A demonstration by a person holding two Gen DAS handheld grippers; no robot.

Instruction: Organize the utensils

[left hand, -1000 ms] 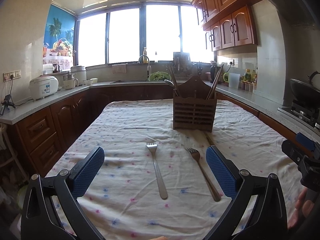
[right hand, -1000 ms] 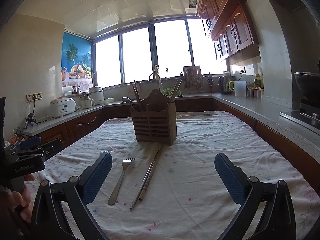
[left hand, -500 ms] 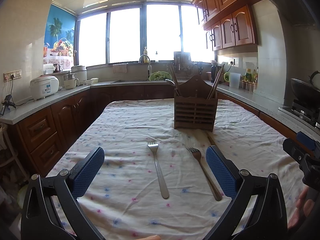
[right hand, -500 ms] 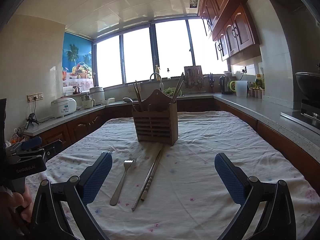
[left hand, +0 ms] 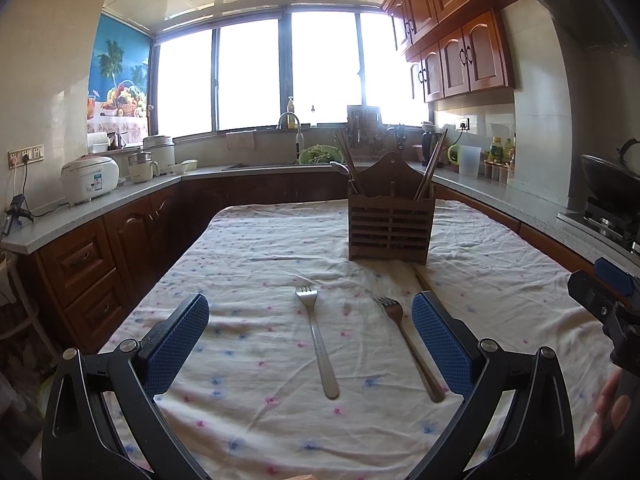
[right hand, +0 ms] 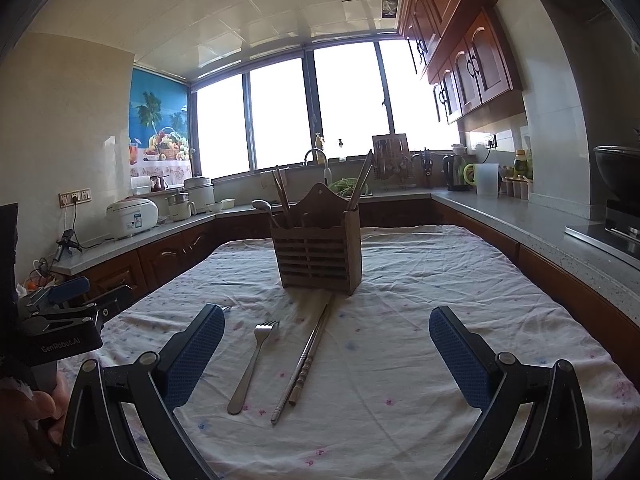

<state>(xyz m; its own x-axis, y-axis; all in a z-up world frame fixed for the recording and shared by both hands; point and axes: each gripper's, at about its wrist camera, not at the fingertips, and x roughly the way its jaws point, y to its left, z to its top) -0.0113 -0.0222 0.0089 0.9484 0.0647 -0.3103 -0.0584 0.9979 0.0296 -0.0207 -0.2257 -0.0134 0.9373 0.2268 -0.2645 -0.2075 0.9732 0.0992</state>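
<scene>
On a cloth-covered worktop (left hand: 248,240), a wooden caddy (left hand: 389,224) already holds chopsticks and a spoon (right hand: 262,206), so part of the sorting appears done. Left lying loose in front of it are two forks, the left fork (left hand: 318,340) and the right fork (left hand: 408,344), and a pair of chopsticks (right hand: 308,356). The left gripper (left hand: 310,344) and right gripper (right hand: 326,354) hover above them, jaws wide apart and empty; neither touches anything yet.
</scene>
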